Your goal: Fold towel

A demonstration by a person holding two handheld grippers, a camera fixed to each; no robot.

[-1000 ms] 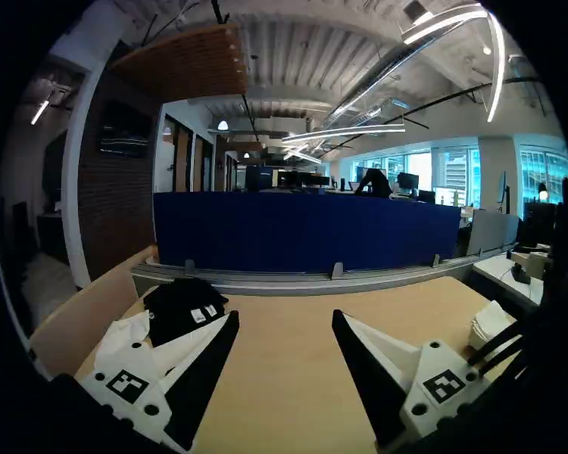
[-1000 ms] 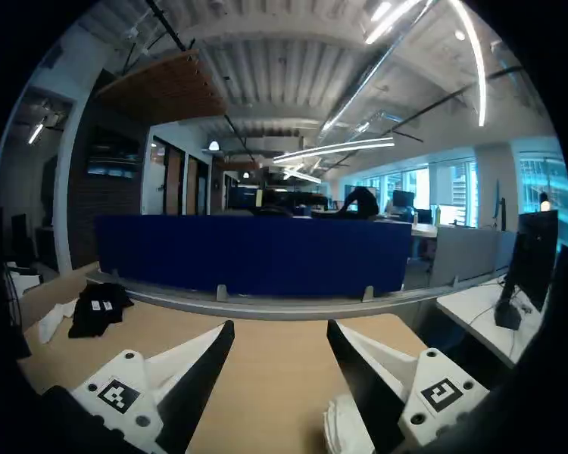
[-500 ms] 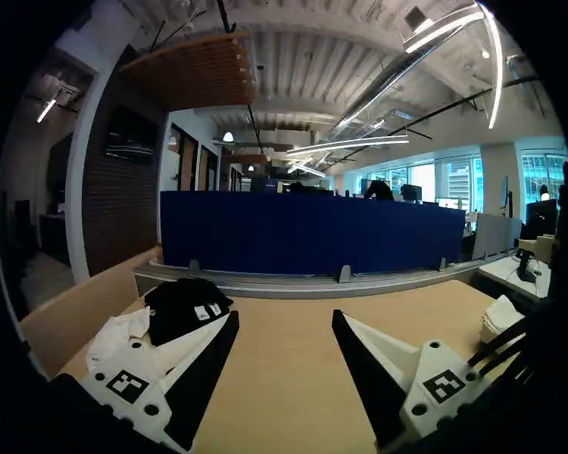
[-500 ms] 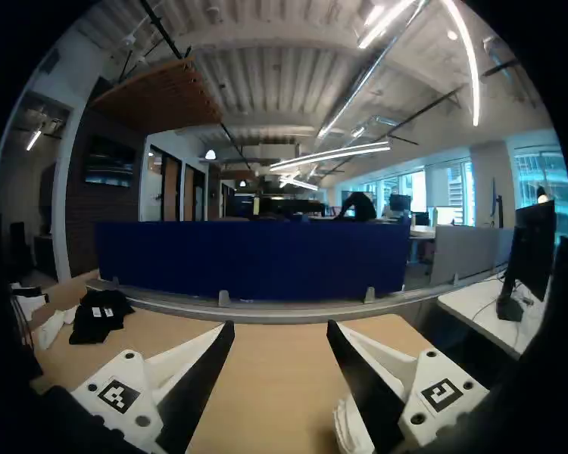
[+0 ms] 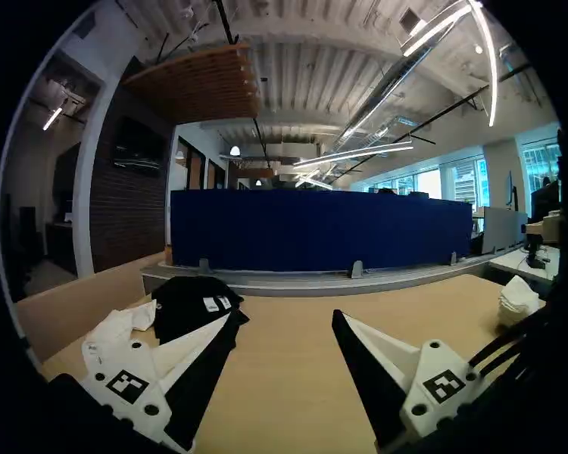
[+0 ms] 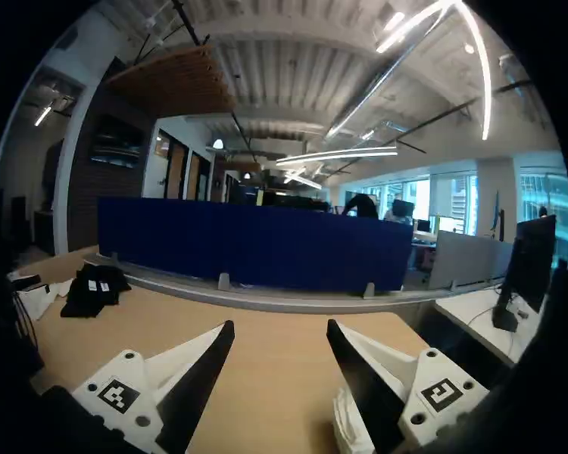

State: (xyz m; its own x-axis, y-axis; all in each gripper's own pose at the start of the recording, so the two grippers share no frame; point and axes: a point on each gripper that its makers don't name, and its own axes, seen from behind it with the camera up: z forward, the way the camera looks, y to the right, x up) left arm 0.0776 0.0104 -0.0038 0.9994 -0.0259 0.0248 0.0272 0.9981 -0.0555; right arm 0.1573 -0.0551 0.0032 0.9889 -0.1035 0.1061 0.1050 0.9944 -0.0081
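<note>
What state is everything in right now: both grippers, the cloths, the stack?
left gripper: open, empty, above the table.
right gripper: open, empty.
black cloth: crumpled, unfolded, on the table.
white cloth: crumpled, beside the black cloth.
white stack: folded, piled near the table's edge.

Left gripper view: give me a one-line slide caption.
Left gripper, jaws open, over a wooden table: black cloth and white cloth at left, white towel stack at right.
</note>
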